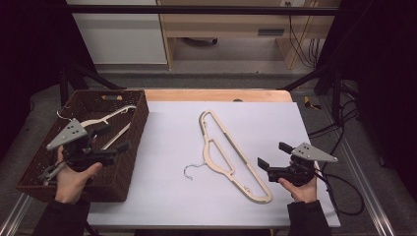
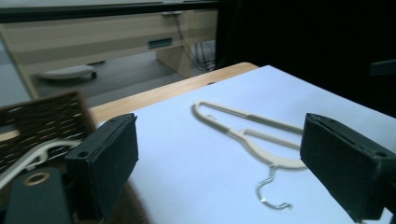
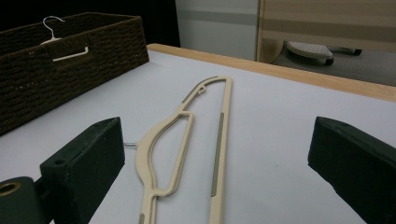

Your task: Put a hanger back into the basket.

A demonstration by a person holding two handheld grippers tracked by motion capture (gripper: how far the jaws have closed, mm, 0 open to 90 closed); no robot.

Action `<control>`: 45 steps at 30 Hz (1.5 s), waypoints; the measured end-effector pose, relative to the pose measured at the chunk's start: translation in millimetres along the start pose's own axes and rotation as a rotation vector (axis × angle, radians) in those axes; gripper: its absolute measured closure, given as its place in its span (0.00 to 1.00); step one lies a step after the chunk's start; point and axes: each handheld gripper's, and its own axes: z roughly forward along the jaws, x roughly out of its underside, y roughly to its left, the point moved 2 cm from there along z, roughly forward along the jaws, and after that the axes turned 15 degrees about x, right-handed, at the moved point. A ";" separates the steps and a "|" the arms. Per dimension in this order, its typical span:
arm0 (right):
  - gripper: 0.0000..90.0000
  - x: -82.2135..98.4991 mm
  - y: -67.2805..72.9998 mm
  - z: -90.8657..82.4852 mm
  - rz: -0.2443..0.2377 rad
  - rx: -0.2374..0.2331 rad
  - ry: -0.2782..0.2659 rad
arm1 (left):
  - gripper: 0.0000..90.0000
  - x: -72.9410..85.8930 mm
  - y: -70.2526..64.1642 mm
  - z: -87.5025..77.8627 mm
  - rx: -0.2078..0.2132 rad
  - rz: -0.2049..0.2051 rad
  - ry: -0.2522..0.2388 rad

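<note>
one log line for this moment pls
left gripper: open, empty, over wicker basket | right gripper: open, empty, beside beige hanger | beige hanger: flat on white sheet | second hanger: in basket

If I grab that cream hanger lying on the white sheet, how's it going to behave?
The hanger looks thin and open-framed, so probably light and fairly stiff. It lies flat on the smooth white sheet, so it may slide when nudged. Its wire hook could make it swing.

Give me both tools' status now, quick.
Left tool: open, empty, over the basket.
Right tool: open, empty, beside the hanger.
</note>
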 end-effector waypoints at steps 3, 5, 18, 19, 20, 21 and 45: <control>0.05 -0.1 0.0 -0.7 0.001 -0.001 -0.002 | 0.12 0.2 -12.2 18.2 0.041 0.021 -0.001; 0.05 -0.1 0.2 -0.4 0.002 -0.003 -0.001 | 0.11 0.6 -17.2 27.7 0.062 0.024 0.005; 0.05 0.8 1.2 0.1 -0.005 -0.006 0.002 | 0.13 19.9 -34.4 103.9 0.146 0.043 0.151; 0.05 1.1 1.6 0.3 -0.007 -0.006 0.003 | 0.13 22.1 -34.0 109.7 0.154 0.037 0.167; 0.05 1.4 2.0 0.3 -0.007 -0.006 0.003 | 0.13 24.6 -33.4 115.7 0.159 0.033 0.180; 0.05 1.6 2.4 0.5 -0.008 -0.008 0.003 | 0.14 27.3 -33.0 121.3 0.164 0.025 0.197; 0.06 4.1 6.4 4.8 -0.016 -0.026 0.015 | 0.48 94.3 -22.1 216.0 0.205 0.029 0.524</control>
